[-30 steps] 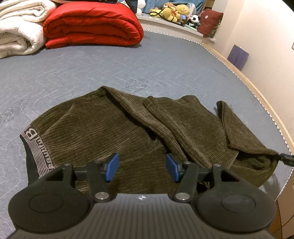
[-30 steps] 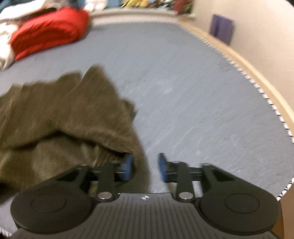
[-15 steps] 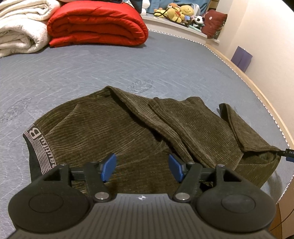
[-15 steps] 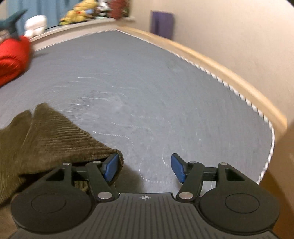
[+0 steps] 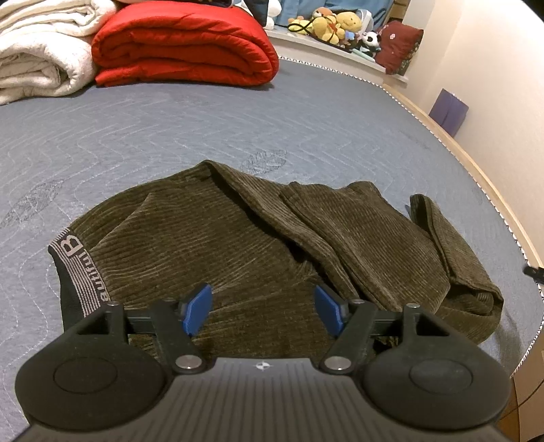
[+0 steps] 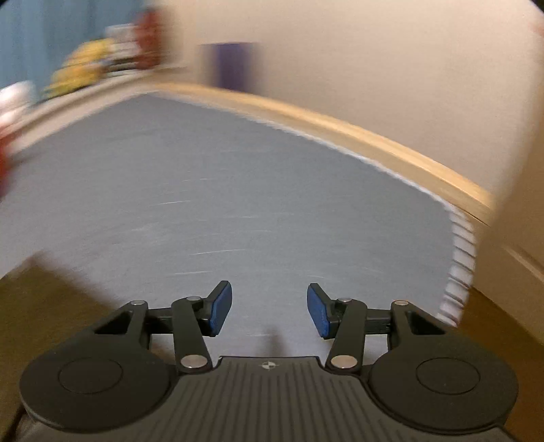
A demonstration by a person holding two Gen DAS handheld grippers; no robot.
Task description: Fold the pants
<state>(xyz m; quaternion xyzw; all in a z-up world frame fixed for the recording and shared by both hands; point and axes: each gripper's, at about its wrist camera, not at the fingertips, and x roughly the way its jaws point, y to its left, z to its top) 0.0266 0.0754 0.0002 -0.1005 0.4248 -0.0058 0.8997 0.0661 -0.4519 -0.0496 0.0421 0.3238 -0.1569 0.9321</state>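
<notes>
Olive corduroy pants (image 5: 238, 244) lie crumpled on the grey bed cover (image 5: 170, 129), with the lettered waistband (image 5: 80, 272) at the left and the legs bunched toward the right edge. My left gripper (image 5: 263, 309) hovers over the seat of the pants. Its jaws are opening, and its blue pads (image 5: 197, 309) press on nothing. My right gripper (image 6: 270, 311) points at bare bed cover near the bed's corner. Its jaws are closing with nothing between them. In the blurred right wrist view the pants (image 6: 44, 306) show only as an olive patch at the lower left.
A folded red duvet (image 5: 183, 44) and a white blanket (image 5: 37, 57) lie at the far end of the bed. Stuffed toys (image 5: 333, 23) sit on a ledge behind. The wooden bed edge (image 5: 476, 170) and the wall run along the right, with a purple box (image 5: 448, 110) beside them.
The right wrist view has swung right, off the pants and toward the bed's corner. Its jaws widened, then narrowed a little. The left jaws stand wider; that view hardly shifted.
</notes>
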